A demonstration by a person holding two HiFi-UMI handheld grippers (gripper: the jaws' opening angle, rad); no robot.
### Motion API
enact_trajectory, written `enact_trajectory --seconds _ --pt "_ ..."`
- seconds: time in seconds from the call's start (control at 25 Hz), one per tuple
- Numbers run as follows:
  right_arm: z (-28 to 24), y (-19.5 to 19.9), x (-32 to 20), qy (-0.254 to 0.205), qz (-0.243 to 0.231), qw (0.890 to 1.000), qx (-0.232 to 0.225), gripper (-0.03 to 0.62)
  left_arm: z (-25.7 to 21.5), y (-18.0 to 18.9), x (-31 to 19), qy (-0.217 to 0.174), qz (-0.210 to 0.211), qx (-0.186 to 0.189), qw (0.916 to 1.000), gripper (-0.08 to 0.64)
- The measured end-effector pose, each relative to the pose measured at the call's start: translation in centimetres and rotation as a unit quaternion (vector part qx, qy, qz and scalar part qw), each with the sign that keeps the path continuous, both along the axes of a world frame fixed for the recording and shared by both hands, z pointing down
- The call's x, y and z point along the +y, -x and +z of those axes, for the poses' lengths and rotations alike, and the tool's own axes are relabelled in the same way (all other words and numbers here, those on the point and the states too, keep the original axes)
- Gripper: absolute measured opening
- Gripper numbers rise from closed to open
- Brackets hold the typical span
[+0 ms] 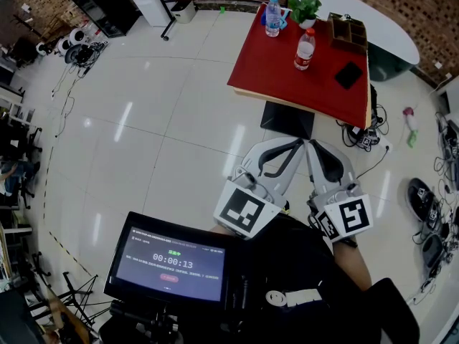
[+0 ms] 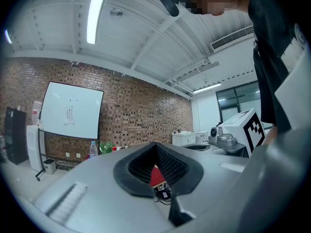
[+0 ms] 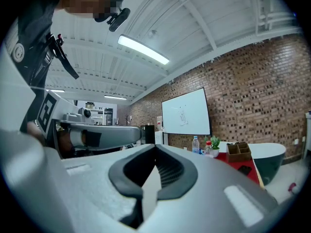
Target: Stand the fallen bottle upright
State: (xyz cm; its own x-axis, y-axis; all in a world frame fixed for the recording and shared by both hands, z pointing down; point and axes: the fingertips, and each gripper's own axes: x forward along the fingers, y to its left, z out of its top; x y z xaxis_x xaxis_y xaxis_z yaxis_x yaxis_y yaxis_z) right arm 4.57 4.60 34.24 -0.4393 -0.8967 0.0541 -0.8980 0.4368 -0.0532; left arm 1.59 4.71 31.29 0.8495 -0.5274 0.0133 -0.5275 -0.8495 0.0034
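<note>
We hold both grippers level and side by side, close to our body. The left gripper [image 1: 295, 143] and the right gripper [image 1: 314, 146] aim toward the red table [image 1: 287, 77], their tips nearly touching; each has its jaws pressed together on nothing. Well ahead of them, the red-capped bottle [image 1: 305, 49] stands near the table's middle, long axis vertical, cap up. A blue-labelled bottle [image 1: 272, 16] also stands upright at the far edge, beside a potted plant [image 1: 307, 7].

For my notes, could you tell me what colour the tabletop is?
The tabletop is red, clearest in the head view.
</note>
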Motion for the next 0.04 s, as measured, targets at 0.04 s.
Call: enact_trajectory --seconds 0.04 --pt "0.00 0.03 0.08 0.000 0.000 1.000 0.000 0.004 0.02 0.04 0.08 0.000 0.000 -0.001 1.0000 -0.002"
